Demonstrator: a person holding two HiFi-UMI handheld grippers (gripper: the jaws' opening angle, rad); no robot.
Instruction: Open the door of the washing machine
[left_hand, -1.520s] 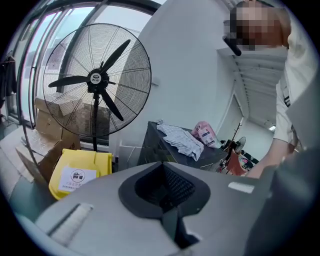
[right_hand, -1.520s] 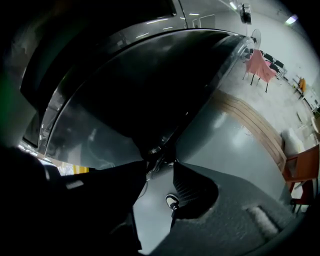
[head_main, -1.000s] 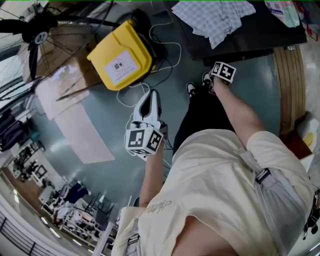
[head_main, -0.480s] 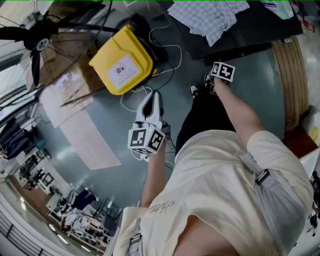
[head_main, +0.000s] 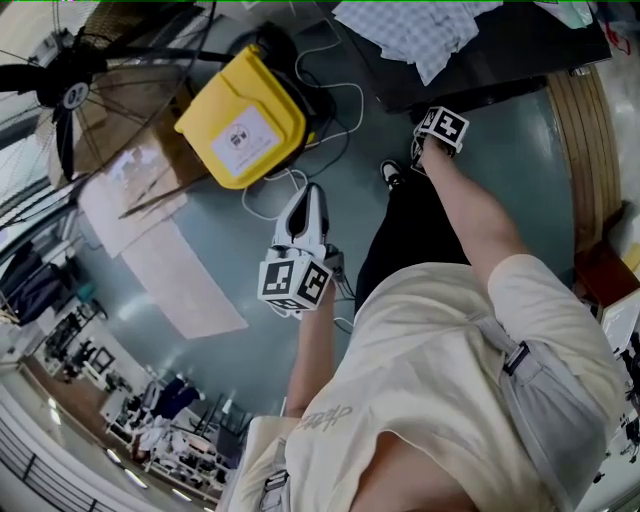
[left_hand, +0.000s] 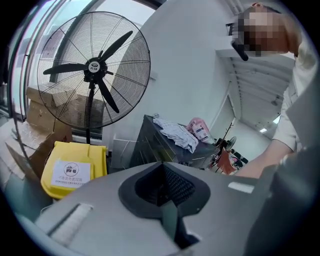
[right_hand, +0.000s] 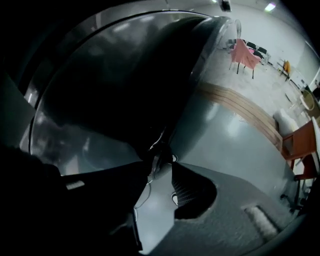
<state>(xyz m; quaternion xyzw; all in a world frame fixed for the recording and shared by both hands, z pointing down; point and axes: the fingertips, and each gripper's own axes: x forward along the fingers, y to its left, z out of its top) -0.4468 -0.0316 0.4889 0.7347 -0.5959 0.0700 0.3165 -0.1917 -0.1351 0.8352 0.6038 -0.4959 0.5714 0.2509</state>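
Opening just now, the right gripper (right_hand: 160, 161) seems empty by the door (right_hand: 110, 85); left gripper (left_hand: 162, 172) closed.

Even daylight, fisheye-bent edges (one view murky)

The left claw (head_main: 308, 193) hangs over the floor (head_main: 250, 335), near a yellow bin (head_main: 243, 118). A fan (head_main: 68, 92) stands at the floor's left edge. A checked cloth (head_main: 420, 30) lies on a dark box (head_main: 525, 55).
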